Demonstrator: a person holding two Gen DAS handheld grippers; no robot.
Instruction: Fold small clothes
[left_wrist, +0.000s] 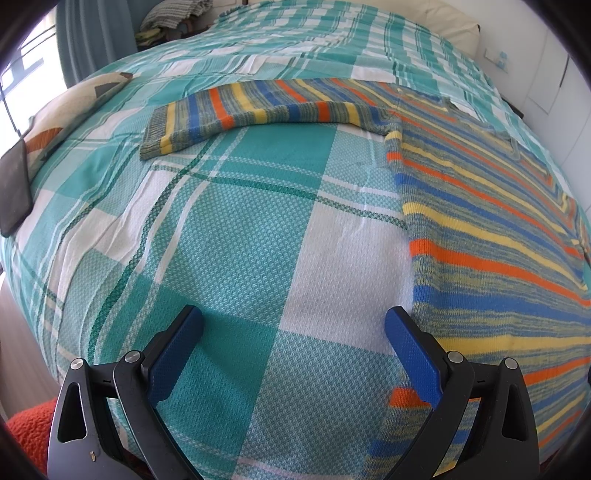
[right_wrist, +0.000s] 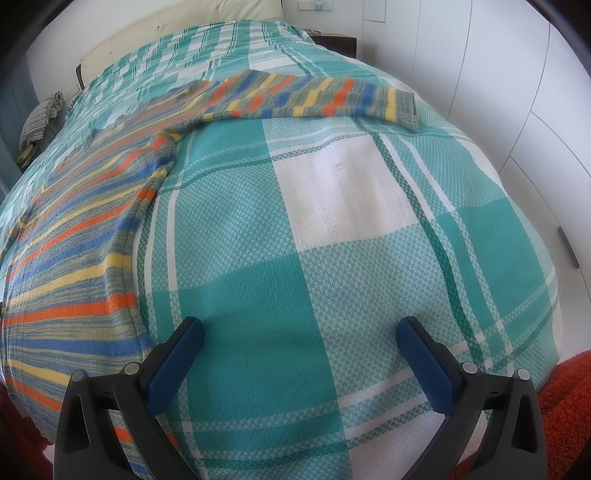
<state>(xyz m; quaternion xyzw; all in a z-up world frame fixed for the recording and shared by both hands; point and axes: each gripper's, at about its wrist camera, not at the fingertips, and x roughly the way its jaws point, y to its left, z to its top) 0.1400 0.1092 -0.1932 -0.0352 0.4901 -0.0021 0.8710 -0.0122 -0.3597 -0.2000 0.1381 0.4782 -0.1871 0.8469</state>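
Note:
A striped knit sweater (left_wrist: 491, 229) in blue, orange, yellow and grey lies flat on the bed. One sleeve (left_wrist: 236, 110) stretches out to the left in the left wrist view. My left gripper (left_wrist: 293, 321) hangs open over the bedspread, just left of the sweater's side edge, nothing between its blue pads. In the right wrist view the sweater (right_wrist: 74, 236) fills the left side and its other sleeve (right_wrist: 314, 98) reaches right, ending in a grey cuff (right_wrist: 406, 105). My right gripper (right_wrist: 300, 330) is open above bare bedspread, right of the sweater's edge.
A teal and white checked bedspread (left_wrist: 236, 229) covers the bed. A dark tablet-like slab (left_wrist: 14, 188) lies at the bed's left edge beside a patterned pillow (left_wrist: 74, 103). White wardrobe doors (right_wrist: 517, 92) stand on the right. An orange rug (right_wrist: 565, 406) is on the floor.

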